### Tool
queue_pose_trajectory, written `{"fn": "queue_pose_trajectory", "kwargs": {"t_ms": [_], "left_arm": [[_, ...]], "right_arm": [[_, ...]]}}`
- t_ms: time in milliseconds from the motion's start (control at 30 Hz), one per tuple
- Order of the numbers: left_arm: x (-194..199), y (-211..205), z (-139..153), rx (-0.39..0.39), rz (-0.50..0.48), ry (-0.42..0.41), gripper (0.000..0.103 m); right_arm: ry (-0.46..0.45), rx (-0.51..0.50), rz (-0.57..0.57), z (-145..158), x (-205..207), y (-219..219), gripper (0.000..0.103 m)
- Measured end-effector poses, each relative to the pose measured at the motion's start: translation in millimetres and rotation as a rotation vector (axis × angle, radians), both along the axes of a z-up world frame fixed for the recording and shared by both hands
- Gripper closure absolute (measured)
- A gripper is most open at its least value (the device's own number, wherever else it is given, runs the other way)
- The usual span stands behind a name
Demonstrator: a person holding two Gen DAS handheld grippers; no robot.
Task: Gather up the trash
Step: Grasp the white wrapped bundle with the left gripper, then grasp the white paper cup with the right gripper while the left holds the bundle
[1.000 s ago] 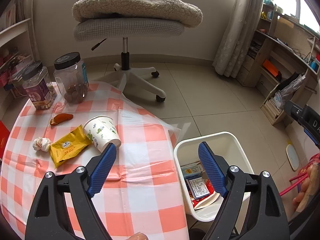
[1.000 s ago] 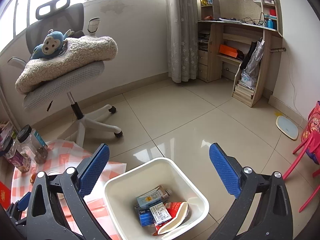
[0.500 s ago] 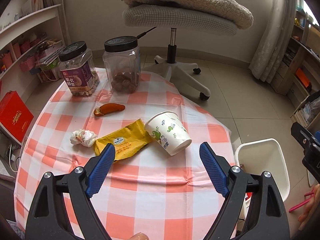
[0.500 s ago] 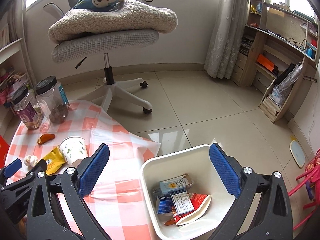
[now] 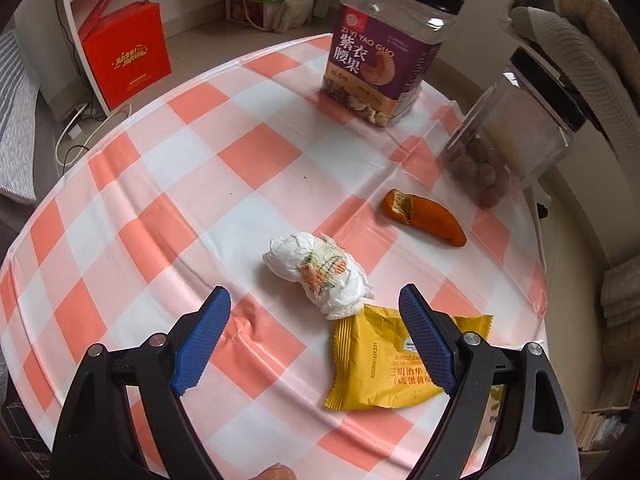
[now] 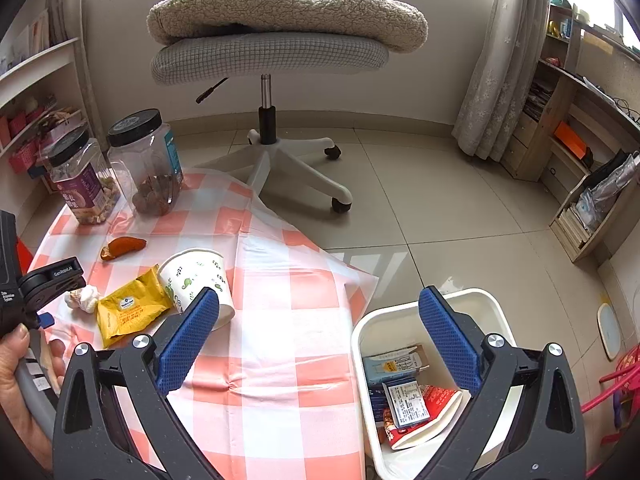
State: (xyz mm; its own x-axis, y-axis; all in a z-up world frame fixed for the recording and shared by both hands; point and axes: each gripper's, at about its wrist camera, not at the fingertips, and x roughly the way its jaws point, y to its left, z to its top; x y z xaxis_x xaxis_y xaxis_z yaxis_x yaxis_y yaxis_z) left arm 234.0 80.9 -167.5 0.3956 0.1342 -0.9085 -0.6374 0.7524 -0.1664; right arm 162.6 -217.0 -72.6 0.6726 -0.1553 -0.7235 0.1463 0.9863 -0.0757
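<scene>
Left gripper (image 5: 314,306) swung from bin (image 6: 496,308) to crumpled tissue (image 5: 318,276), tongs wide, empty; right gripper (image 6: 320,312) likewise wide; risk: snagging yellow wrapper (image 5: 380,368) touching it.

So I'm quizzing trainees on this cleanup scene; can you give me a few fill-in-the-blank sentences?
1. The left gripper hovers open over the crumpled ____.
2. The wrapper beside the tissue is ____.
3. The paper cup lies on its ____.
4. The bin beside the table is ____ in colour.

Missing words: tissue; yellow; side; white
</scene>
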Motion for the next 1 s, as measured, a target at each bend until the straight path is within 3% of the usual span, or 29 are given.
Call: {"fn": "queue_pose_trajectory", "kwargs": {"t_ms": [200, 300, 367, 533, 700, 900, 1000], "left_arm": [[21.4, 17.8, -29.7, -0.152, 0.068, 0.01, 0.025], [26.3, 18.5, -32.5, -0.116, 0.044, 0.014, 0.037], [27.0, 20.5, -32.3, -0.097, 0.01, 0.017, 0.06], [13.1, 34.3, -23.8, -0.155, -0.026, 0.006, 0.064], [-5.7, 50.3, 14.3, -0.186, -0.07, -0.069, 0.065], [-41.8, 35.9, 94.1, -0.12, -0.216, -0.201, 0.065], [-71.3, 17.8, 122.7, -0.028, -0.306, -0.275, 0.065]], "right_arm": [[0.034, 0.014, -0.005, -11.7, 16.3, 3.0, 0.007], [0.063, 0.004, 0.005, -21.3, 22.3, 8.6, 0.007], [0.079, -0.003, 0.012, -27.0, 24.7, 12.7, 0.007], [0.094, 0.001, 0.043, -33.8, 26.9, 23.7, 0.007], [0.142, 0.04, 0.115, -45.2, 29.4, 38.5, 0.007], [0.235, 0.027, 0.231, -66.9, 54.0, 65.4, 0.007], [0.246, 0.007, 0.292, -76.6, 74.8, 77.9, 0.007]]}}
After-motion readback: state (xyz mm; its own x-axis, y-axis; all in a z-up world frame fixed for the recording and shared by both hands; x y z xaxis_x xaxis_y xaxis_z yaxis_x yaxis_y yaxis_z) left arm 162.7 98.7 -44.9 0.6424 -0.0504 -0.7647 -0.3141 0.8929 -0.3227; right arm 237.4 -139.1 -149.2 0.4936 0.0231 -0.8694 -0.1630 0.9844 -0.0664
